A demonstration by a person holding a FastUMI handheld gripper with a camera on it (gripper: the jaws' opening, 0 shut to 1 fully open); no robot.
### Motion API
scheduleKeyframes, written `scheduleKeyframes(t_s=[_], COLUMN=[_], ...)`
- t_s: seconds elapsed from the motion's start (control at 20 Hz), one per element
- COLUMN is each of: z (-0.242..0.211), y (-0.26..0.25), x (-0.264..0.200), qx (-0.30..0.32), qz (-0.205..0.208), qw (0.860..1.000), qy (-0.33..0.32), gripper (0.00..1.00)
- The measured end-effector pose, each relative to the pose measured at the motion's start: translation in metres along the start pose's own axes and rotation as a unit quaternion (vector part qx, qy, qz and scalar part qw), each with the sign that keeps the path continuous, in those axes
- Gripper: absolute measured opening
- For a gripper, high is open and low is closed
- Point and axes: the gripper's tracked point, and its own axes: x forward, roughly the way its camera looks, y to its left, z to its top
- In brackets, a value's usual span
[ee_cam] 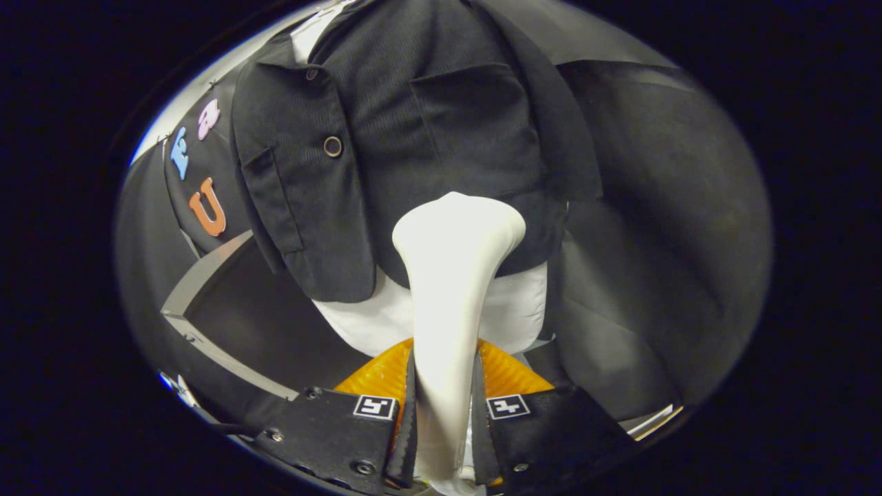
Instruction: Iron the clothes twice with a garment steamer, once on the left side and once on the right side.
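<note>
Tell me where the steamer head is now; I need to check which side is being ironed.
In the gripper view, the steamer is clamped between the jaws; its head lies on the dark jacket's lower hem, below the chest pocket.

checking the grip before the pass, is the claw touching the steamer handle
Touching. In the gripper view both fingers of the claw press on either side of the white steamer handle, with no gap showing.

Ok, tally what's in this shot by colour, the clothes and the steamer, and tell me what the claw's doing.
Dark: 1, the jacket
White: 2, the steamer and the undershirt below the jacket's hem
Total: 3
The claw is shut on the steamer's handle, with the steamer head against the jacket's lower front.
</note>
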Motion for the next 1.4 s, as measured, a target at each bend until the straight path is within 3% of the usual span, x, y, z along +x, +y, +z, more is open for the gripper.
scheduleKeyframes(t_s=[0.65, 1.15, 1.4], z=[-0.027, 0.0, 0.005], y=[-0.002, 0.039, 0.076], x=[0.0, -0.066, -0.111], qx=[-0.014, -0.074, -0.092], qz=[0.011, 0.044, 0.031], qw=[0.999, 0.996, 0.993], qy=[0.03, -0.025, -0.073], gripper=[0.35, 0.35, 0.35])
